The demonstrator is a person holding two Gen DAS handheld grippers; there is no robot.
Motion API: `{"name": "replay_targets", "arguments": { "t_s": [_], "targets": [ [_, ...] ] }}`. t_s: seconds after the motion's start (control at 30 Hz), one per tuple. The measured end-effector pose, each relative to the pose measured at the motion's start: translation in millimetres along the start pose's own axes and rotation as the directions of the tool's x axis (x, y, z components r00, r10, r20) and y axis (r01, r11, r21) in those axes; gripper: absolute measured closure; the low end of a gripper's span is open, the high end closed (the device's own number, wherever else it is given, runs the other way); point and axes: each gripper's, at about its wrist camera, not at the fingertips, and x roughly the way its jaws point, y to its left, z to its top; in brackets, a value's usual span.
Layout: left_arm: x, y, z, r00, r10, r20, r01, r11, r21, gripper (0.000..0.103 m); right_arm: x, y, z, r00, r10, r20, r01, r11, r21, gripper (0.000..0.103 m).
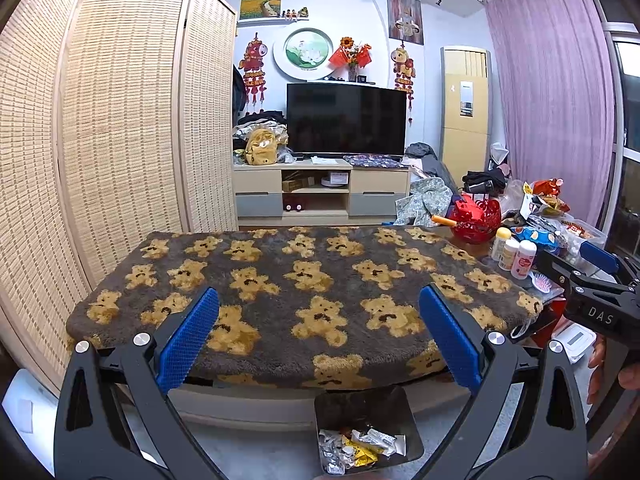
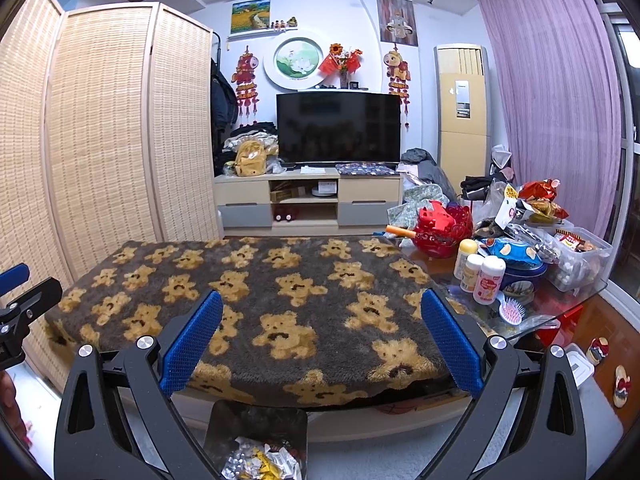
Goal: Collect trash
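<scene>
Down at the bottom edge of both views sits the trash bin [image 1: 368,432], a dark square container on the floor just in front of the table's near edge, holding crumpled wrappers [image 1: 362,450] in silver, white and yellow; its near rim is cut off by the frame, and what the wrappers once held cannot be made out. Both grippers hang over it with nothing between their blue pads: the left gripper [image 1: 318,344] is spread wide, and the right gripper [image 2: 322,344] is spread just as wide. In the left wrist view the right gripper shows only partly at the right edge, with fingers of the person's hand [image 1: 600,364] half hidden behind it. The teddy-bear blanket [image 1: 304,296] covers most of the table and hides its top; bare glass shows only at the far right corner [image 2: 560,308], where small bottles [image 2: 484,276], a pink hairbrush [image 2: 512,312], a red basket [image 2: 444,232] and a heap of snack packets [image 2: 536,204] crowd together, many overlapping too closely to tell apart.
</scene>
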Motion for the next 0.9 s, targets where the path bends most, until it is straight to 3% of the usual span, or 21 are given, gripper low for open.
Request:
{"name": "replay_targets", "arguments": {
  "t_s": [0.9],
  "targets": [
    [-0.2,-0.3,-1.9,1.0,0.003,-0.002,-0.003,1.0,0.002,0.008,0.4,-0.4,-4.6,1.0,0.003,-0.008,-0.003,1.0,-0.001,0.003]
  ]
}}
